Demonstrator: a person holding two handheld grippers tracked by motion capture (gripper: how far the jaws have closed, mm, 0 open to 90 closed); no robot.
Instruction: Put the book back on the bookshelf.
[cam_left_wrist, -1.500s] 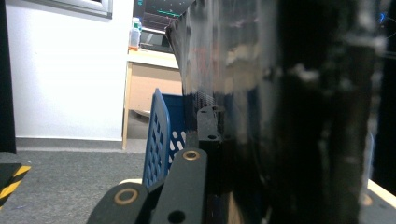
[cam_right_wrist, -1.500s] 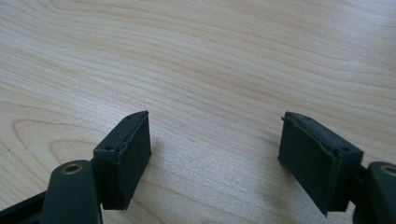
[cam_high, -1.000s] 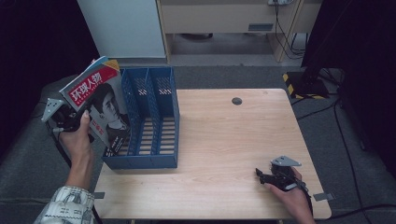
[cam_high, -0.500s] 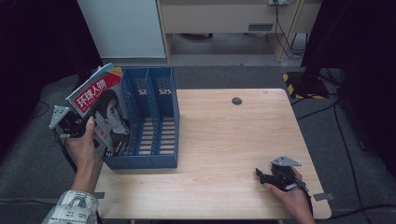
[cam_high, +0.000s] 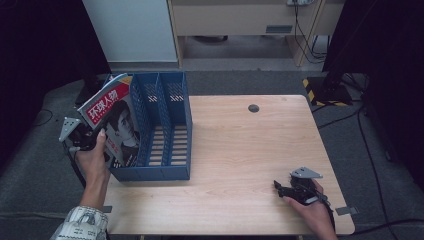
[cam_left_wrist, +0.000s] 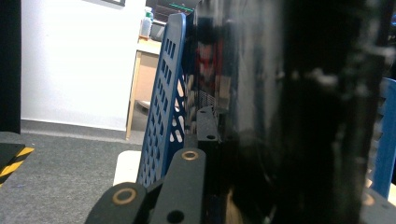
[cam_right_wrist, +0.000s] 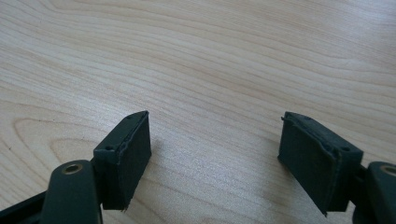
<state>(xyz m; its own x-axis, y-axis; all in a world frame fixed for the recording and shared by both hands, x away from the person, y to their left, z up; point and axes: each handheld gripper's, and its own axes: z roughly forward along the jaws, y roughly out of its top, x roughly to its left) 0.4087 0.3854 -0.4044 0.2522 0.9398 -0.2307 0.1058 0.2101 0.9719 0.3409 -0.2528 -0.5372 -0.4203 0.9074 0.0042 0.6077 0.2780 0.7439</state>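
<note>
At the frame's left, the left tongs (cam_high: 80, 137) clench a magazine (cam_high: 112, 117) standing on edge, long axis upright and tilted left, seemingly entering the rack's (cam_high: 165, 125) leftmost slot. The right tongs (cam_high: 285, 189) rest released on the worktop (cam_high: 240, 150), lower right.

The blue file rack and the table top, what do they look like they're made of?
The blue file rack looks like moulded plastic: uniform colour, slotted walls and base. The table top looks like pale wood or wood-look laminate, matte, with visible grain; which one is unclear.
</note>
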